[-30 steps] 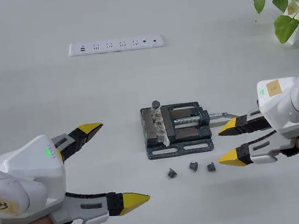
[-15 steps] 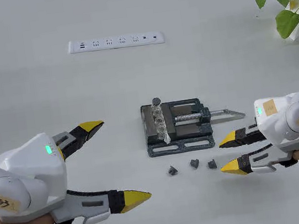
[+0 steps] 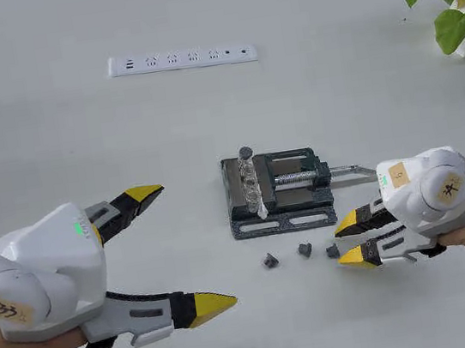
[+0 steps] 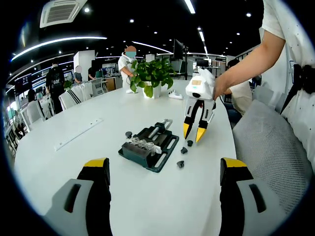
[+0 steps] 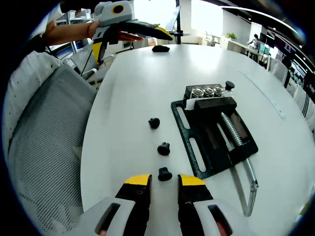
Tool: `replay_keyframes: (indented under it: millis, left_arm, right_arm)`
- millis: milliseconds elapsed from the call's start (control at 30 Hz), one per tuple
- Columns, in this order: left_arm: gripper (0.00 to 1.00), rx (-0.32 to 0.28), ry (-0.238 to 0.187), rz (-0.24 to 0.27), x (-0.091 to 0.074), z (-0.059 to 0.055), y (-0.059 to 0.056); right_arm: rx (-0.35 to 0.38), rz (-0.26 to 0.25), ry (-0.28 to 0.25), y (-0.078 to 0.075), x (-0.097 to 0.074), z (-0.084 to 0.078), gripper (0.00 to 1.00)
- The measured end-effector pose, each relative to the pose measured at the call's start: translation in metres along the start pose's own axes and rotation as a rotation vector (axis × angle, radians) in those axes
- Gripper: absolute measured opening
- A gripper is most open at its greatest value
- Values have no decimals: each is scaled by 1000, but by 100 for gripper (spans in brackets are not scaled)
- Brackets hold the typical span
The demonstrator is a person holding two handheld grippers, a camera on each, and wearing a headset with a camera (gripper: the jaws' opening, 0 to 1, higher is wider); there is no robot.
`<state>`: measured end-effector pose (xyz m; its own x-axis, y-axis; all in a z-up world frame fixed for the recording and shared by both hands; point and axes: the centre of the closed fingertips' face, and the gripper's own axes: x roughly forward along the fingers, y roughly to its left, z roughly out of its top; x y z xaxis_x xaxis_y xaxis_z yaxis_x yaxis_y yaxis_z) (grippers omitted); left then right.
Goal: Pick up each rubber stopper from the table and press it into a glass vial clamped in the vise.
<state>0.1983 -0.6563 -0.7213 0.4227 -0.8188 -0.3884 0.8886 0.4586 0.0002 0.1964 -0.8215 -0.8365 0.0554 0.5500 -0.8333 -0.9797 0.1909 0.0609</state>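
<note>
Right gripper (image 3: pixel 344 243) lowered to the rightmost rubber stopper (image 3: pixel 332 251), jaws a little apart, nothing held, stopper left on the surface (image 3: pixel 81 143) near the vise (image 3: pixel 278 219), left gripper (image 3: pixel 189 245) spread wide.

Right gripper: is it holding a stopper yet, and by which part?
Nothing held: right gripper is open, tips just short of the nearest stopper; left gripper empty.

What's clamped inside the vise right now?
A row of glass vials; the end one carries a dark stopper, three look open. Their bases are hidden inside the vise.
</note>
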Motion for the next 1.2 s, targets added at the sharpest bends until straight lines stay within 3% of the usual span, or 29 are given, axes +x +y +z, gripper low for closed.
replay_keyframes:
  millis: [433, 800, 1000, 1200]
  left_arm:
    - [92, -6, 1, 2, 1, -2, 2]
    - [92, -3, -2, -3, 2, 0, 1]
    - [91, 1, -15, -8, 4, 5, 0]
    - [90, 5, -32, -16, 5, 11, -2]
  right_arm:
    - [-21, 15, 11, 0, 7, -2, 11]
    - [-9, 4, 2, -1, 3, 0, 7]
    - [-23, -11, -26, 3, -9, 14, 7]
    - [-58, -30, -84, 12, -27, 43, 7]
